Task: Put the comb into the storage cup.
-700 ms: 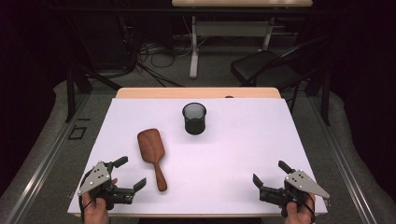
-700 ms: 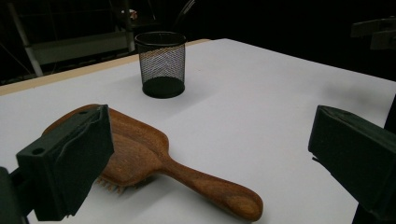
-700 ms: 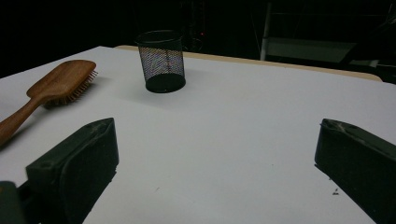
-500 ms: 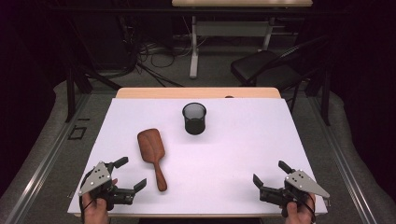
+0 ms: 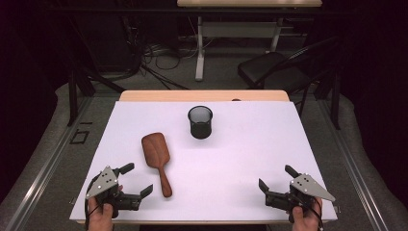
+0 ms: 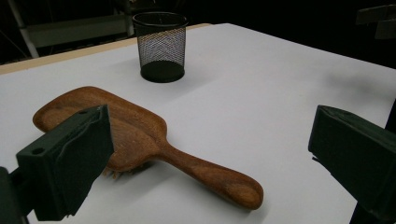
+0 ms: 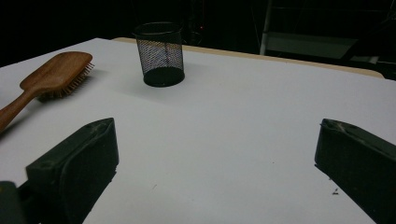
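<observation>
A wooden hairbrush (image 5: pixel 157 161) lies bristles down on the white table (image 5: pixel 240 159), its handle toward the front edge. It also lies close ahead in the left gripper view as the hairbrush (image 6: pixel 140 144), and at the far left in the right gripper view as the hairbrush (image 7: pixel 46 77). A black mesh cup (image 5: pixel 200 121) stands upright behind it, empty as far as I can see. My left gripper (image 5: pixel 137 179) rests open at the front left, just left of the brush handle. My right gripper (image 5: pixel 277 178) rests open at the front right with nothing between its jaws.
A wooden strip (image 5: pixel 202 96) borders the table's far edge. Beyond it stand a dark chair (image 5: pixel 274 70), a desk leg (image 5: pixel 199 53) and floor cables (image 5: pixel 149 62). Bare white tabletop lies between the two grippers.
</observation>
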Tool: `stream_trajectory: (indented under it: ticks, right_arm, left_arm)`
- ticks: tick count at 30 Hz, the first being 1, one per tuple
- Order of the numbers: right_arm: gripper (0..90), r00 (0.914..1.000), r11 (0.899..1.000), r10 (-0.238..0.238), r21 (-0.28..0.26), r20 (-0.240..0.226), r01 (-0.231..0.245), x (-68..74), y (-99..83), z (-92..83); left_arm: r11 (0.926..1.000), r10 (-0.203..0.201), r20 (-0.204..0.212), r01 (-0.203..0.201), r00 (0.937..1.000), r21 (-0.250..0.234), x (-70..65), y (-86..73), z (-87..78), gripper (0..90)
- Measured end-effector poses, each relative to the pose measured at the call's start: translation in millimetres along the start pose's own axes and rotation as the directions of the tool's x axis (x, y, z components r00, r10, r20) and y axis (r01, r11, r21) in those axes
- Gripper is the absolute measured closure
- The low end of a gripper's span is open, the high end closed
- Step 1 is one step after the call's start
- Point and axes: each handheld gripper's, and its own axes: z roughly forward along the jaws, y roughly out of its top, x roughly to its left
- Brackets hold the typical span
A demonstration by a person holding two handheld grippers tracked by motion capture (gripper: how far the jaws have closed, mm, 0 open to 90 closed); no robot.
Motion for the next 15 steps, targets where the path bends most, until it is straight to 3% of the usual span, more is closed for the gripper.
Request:
stream_trajectory:
  ticks: [6,9,12,15]
  right_arm:
    - [0.0,1.0,1.0,0.001,0.011,0.005,-0.001,-1.4,-1.2,1.2]
    - [0.0,1.0,1.0,-0.005,0.015,0.002,0.005,-1.4,-1.7,2.1]
    - [0.0,0.9999,1.0,-0.014,0.023,0.0,0.014,-1.4,-2.3,2.8]
    - [0.0,0.9999,0.999,-0.017,0.03,0.002,0.017,-0.9,-2.8,2.8]
  left_arm:
    - [0.9998,-0.017,0.02,0.017,0.9997,-0.003,0.8,-1.8,1.4,0.3]
    - [0.9993,-0.034,0.01,0.033,0.9994,0.019,0.3,-2.6,5.7,0.3]
    - [0.996,-0.038,-0.018,0.039,0.9991,0.08,-1.5,-3.7,11.9,0.3]
    - [0.9957,-0.04,-0.012,0.041,0.9991,0.083,-2.6,-2.8,12.7,0.4]
